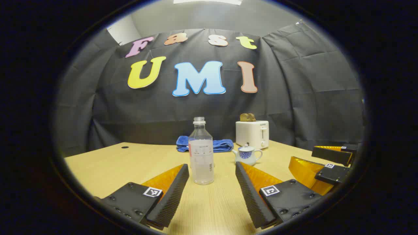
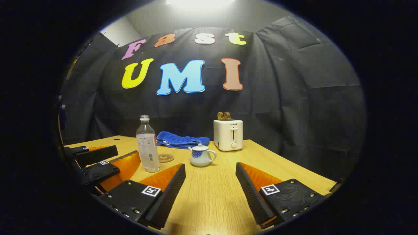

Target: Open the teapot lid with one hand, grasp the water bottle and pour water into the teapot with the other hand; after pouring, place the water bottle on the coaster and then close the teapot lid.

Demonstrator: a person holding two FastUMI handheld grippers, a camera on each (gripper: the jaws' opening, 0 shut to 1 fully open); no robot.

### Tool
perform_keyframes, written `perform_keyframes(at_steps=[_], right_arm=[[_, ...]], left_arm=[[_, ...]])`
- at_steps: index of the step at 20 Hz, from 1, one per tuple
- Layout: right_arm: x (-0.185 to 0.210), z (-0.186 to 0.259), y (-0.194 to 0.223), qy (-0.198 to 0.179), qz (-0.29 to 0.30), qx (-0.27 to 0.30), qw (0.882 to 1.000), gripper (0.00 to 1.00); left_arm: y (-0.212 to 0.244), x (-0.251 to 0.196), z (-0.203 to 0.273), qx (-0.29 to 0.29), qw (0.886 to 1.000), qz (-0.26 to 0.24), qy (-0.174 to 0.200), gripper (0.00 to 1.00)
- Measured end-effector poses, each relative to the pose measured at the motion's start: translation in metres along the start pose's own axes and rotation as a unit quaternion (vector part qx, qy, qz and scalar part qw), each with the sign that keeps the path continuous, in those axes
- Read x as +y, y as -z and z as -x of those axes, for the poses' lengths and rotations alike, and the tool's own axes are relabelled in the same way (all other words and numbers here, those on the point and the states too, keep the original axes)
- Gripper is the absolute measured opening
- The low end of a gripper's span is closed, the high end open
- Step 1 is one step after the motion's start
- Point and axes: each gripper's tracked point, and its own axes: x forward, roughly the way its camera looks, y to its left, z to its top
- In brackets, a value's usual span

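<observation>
While the lid (image 2: 200, 147) is still sitting on the teapot (image 2: 201, 156), both tools (left tool (image 1: 211, 191), right tool (image 2: 210, 192), each released) are hovering, water bottle (image 1: 201, 153) standing ungrasped.

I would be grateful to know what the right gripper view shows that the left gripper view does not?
Right gripper view: a coaster beside the bottle, and the left hand-held gripper at its left edge. Left gripper view: the right hand-held gripper at its right edge. Both: bottle, teapot with lid on, toaster, blue towel, table.
</observation>
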Motion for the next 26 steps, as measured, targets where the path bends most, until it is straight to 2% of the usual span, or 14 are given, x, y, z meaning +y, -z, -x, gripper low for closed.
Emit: perform_keyframes(at_steps=[10, 12, 14, 16, 19, 22, 26], right_arm=[[0.005, 0.0, 0.0, -0.017, 0.004, 0.004, 1.0, 0.96], [0.006, -0.002, -0.003, -0.029, -0.001, 0.017, 0.999, 0.96], [0.005, -0.004, -0.027, -0.034, 0.006, -0.004, 0.999, 0.96], [0.004, -0.012, -0.058, -0.037, 0.031, -0.035, 0.998, 0.95], [0.014, -0.028, -0.101, -0.065, 0.066, -0.076, 0.993, 0.95], [0.022, -0.054, -0.116, -0.089, 0.051, -0.071, 0.992, 0.95], [0.029, -0.097, -0.134, -0.097, 0.033, -0.065, 0.993, 0.94]], left_arm=[[-0.001, 0.009, 0.007, 0.001, 1.0, 0.0, -0.025, 0.99], [0.004, 0.003, 0.005, 0.014, 1.0, 0.001, -0.015, 0.99], [0.011, 0.0, 0.002, 0.037, 0.999, 0.02, -0.002, 0.99], [-0.002, 0.005, -0.002, 0.038, 0.999, 0.033, 0.0, 1.0], [-0.033, 0.022, -0.015, 0.016, 1.0, 0.016, -0.017, 0.99], [-0.044, 0.032, -0.034, 0.008, 1.0, -0.006, -0.024, 0.99], [-0.043, 0.031, -0.064, 0.013, 1.0, -0.016, -0.015, 0.99]])
